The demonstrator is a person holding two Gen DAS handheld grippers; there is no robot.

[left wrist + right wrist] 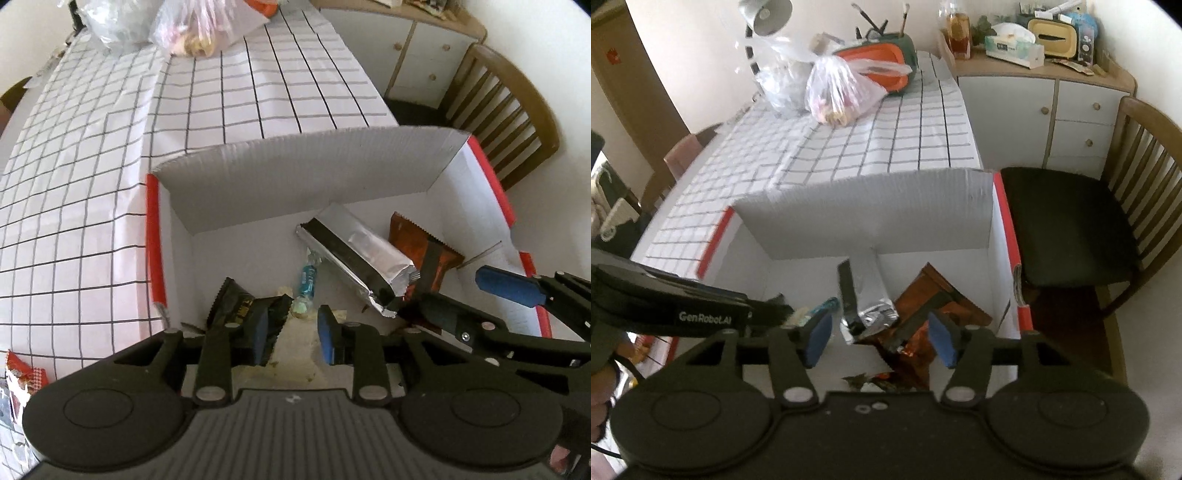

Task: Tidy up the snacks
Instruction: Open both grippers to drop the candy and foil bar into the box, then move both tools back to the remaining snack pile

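I count two claws over one white cardboard box (295, 177) with red edges, which stands on the surface with the checked cloth (92, 155). Inside the box I can count four snacks clearly: one silver packet (358, 251), one orange-brown packet (413, 240), one black packet with a saw-tooth edge (240, 306), and one small blue candy (307, 278). There are also some small pale pieces on the box floor near the candy, which I cannot name.

My left claw (293, 328) is partly open. The black packet lies against its left pad; I cannot tell if the pad presses it, and nothing fills the gap between the pads. My right claw (882, 334) is about half open above the silver packet (868, 295) and the orange-brown packet (934, 291), and it holds nothing.

The far flap of the box (864, 214) stands up and hides the back wall from the right wrist view. In the left wrist view, the right claw (480, 295) comes in from the right side, close to the lower end of the silver packet.

Outside the box, at the far end of the surface, there are two plastic bags (831, 88) and one orange and green container (882, 62). One red and white packet (22, 376) lies on the cloth at the left. One wooden chair (1108, 206) with a dark seat stands just beside the box, and one white cabinet (1034, 110) behind it.
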